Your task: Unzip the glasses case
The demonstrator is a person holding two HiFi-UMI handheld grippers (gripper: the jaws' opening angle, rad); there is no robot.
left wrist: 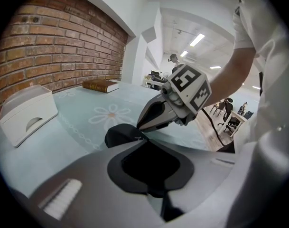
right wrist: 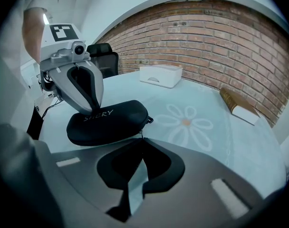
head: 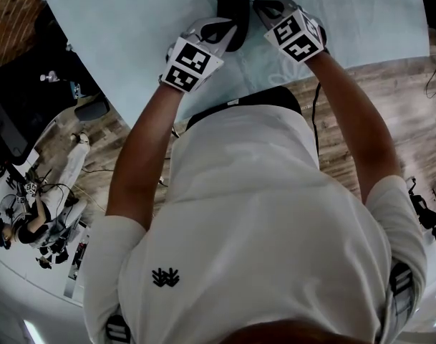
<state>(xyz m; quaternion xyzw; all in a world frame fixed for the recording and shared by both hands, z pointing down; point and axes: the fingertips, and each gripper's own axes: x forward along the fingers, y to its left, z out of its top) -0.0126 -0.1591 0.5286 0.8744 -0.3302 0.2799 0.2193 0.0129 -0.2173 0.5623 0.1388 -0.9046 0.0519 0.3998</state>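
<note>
The black glasses case (right wrist: 108, 121) lies flat on the pale blue tablecloth (right wrist: 229, 141), between the two grippers. The left gripper (right wrist: 96, 109) stands on the case's top, its jaws together and its tips beside the white lettering. The right gripper (right wrist: 142, 140) meets the case's zipped end, its tips pinched on what seems to be the small zip pull (right wrist: 143, 133), though this is tiny.

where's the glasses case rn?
The glasses case lies on the pale blue tablecloth at top centre of the head view, between the grippers: left gripper tips on its top, right gripper pinching its zipper pull.
</note>
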